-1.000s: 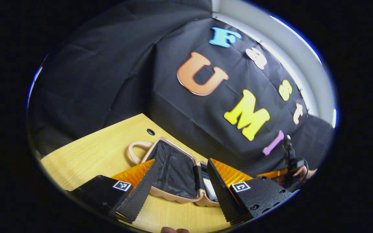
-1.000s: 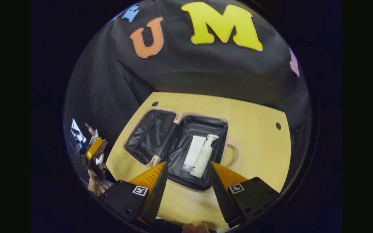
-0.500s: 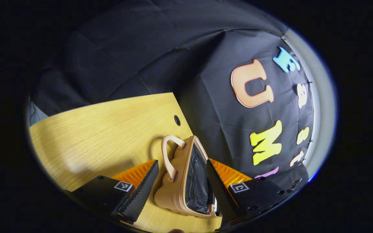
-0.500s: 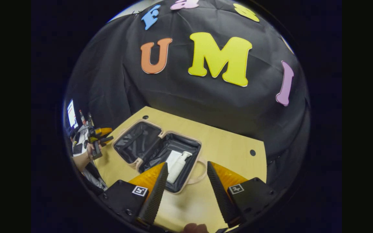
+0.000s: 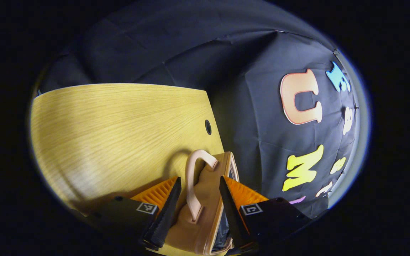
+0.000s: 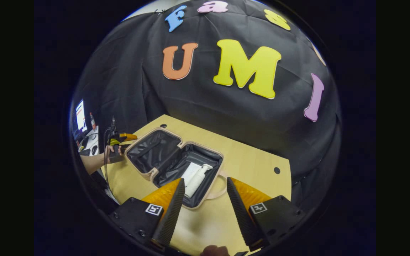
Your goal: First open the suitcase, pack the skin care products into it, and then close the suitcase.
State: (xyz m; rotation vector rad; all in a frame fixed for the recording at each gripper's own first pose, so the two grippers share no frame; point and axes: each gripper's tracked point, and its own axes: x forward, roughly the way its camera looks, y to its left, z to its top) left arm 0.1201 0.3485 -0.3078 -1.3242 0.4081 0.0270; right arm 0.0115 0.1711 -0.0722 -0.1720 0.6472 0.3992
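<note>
suitcase is cut off low between the parted left gripper fingers, contact unclear; right gripper is held open, empty, above the table.

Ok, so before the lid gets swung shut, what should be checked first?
1. Tube and pump bottle inside the suitcase: ok.
2. Nothing sticking over its rim: ok.
3. Left claw astride the handle on the lid: ok.
4. Left claw pressing firmly on the lid: cannot tell.
5. Right claw open, holding nothing: ok.
</note>
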